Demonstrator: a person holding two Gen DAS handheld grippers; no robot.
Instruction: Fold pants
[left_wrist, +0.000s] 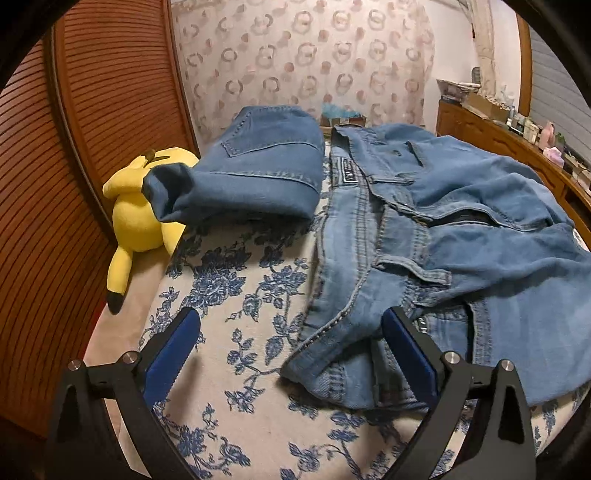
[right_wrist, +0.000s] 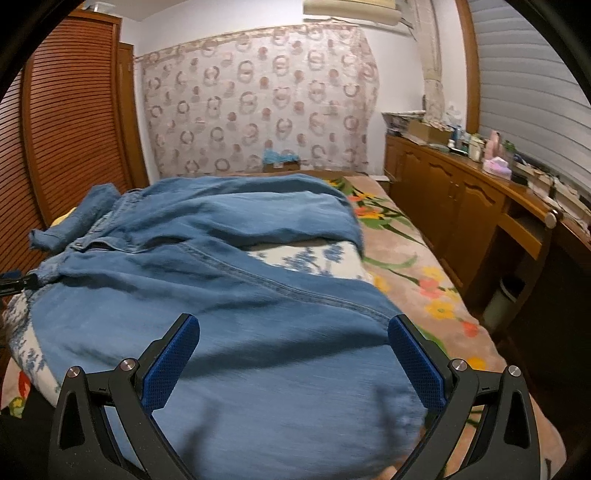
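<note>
**Bedroom, bed as worktable, one pair of jeans waiting**

A bedroom with a louvred wooden wardrobe, a patterned hanging on the far wall, and a bed under a blue-flowered bedspread serving as the folding surface.

Ahead of the left gripper and off to its left, a folded pair of jeans, apparently finished and parked out of the way, its rolled end touching a yellow plush toy at the bed's edge. Directly ahead and to the right, the unfolded jeans, rumpled, waistband end nearest these tongs and lying partly between the spread fingers, probably the spot for a first grip. Left jaws released, clamped on nothing.

Under and ahead of the right gripper, the broad leg cloth of the same jeans, spread toward that side so each hand covers one end. Right jaws wide apart too, hovering with nothing pinched. A judgement only: folding of this pair not yet begun.

Containers: well ahead, at the foot of the wall hanging, a low cardboard box with something pale blue in it, too small to name. To the right, a wooden sideboard carrying boxes and bottles, contents unclear.
</note>
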